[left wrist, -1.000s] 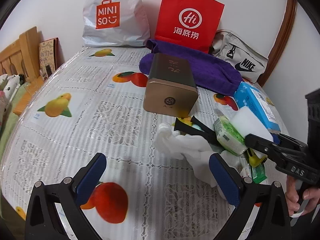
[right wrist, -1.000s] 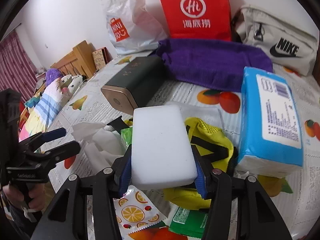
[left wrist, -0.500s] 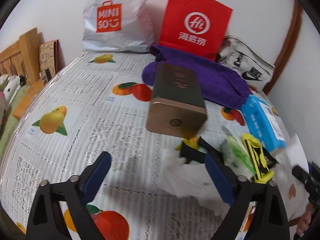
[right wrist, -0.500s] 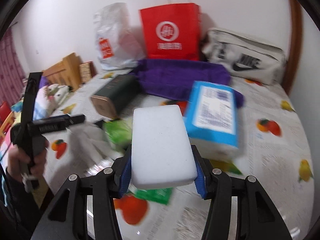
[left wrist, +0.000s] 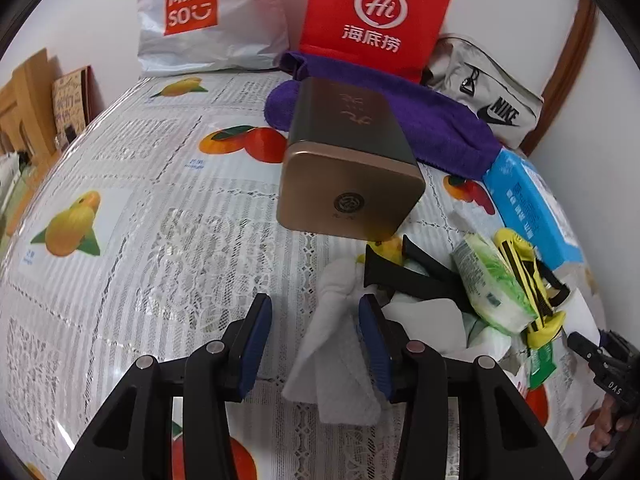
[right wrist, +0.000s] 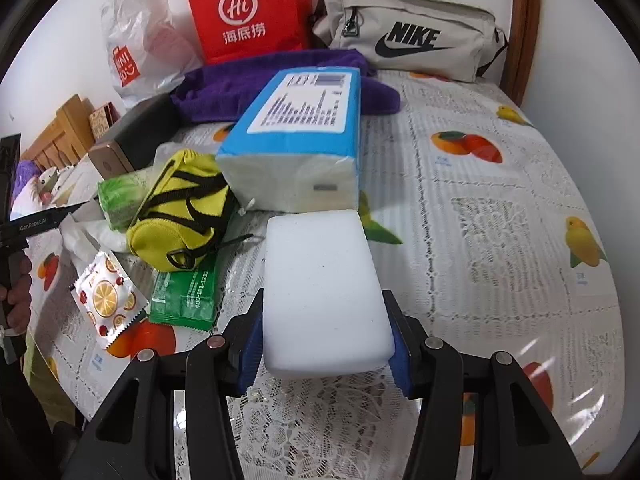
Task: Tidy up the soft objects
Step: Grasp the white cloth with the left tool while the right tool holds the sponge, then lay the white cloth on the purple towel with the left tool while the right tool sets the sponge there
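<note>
White sponge (right wrist: 324, 292) sits clamped between the blue pads of my right hand-held gripper (right wrist: 326, 344), raised above the bare patch of fruit-print desk (right wrist: 500, 220) just in front of the blue tissue pack (right wrist: 296, 140). My left hand-held gripper (left wrist: 316, 344) has just been closing, its jaws now narrowed around the white cloth (left wrist: 336, 344) lying on the desk before the gold-ended box (left wrist: 348, 184); the right pad touches the cloth, the left pad stands apart.

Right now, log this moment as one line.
left tongs: just closing around white cloth | right tongs: gripping white sponge | phase: sorting
</note>
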Tool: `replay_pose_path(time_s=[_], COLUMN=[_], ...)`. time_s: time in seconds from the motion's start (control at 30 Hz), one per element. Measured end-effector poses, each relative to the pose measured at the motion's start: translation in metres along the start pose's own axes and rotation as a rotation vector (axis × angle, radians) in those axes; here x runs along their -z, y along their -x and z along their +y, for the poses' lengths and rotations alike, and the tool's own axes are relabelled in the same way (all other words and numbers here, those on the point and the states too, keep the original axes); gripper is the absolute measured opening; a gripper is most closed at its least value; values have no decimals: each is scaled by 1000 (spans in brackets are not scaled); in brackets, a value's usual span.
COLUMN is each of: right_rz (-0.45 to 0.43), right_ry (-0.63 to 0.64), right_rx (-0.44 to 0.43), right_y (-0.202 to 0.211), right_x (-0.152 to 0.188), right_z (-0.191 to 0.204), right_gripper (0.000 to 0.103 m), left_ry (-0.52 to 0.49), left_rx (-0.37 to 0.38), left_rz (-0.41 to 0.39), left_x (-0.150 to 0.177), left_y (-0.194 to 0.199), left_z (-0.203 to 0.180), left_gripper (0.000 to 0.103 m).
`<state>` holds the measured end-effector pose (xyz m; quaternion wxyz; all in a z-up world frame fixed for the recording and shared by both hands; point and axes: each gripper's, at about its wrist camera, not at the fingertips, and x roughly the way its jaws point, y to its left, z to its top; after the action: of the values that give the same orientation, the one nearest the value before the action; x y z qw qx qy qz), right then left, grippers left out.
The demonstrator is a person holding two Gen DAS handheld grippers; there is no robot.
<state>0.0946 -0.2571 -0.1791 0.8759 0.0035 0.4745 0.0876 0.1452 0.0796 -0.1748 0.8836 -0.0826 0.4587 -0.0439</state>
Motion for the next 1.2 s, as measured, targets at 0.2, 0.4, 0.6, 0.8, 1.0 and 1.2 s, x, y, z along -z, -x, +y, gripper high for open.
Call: replay_pose_path(time_s=[0.2, 0.4, 0.6, 0.8, 1.0, 1.2], right_rz=[-7, -15, -40, -93, -138, -157], right_ry=[21, 61, 56, 67, 85, 111], right_rx=[21, 22, -15, -46, -39, -46], right_y=[-6, 4, 22, 47, 57, 49], right_x=[3, 3, -8, -28, -57, -95], right_z=[8, 15, 16, 18, 21, 26], right_gripper=[53, 51, 51, 51, 51, 51], left_ry=[-57, -13, 26, 19, 32, 33], left_rx=[11, 3, 5, 13, 45, 18], left_rz=[0, -30, -46, -87, -103, -103], left_x=[-2, -2, -5, -19, -40, -65], left_y=[-6, 8, 26, 48, 52, 49], left_z=[-4, 11, 23, 16, 8, 0], left_gripper=[9, 8, 8, 8, 8, 8])
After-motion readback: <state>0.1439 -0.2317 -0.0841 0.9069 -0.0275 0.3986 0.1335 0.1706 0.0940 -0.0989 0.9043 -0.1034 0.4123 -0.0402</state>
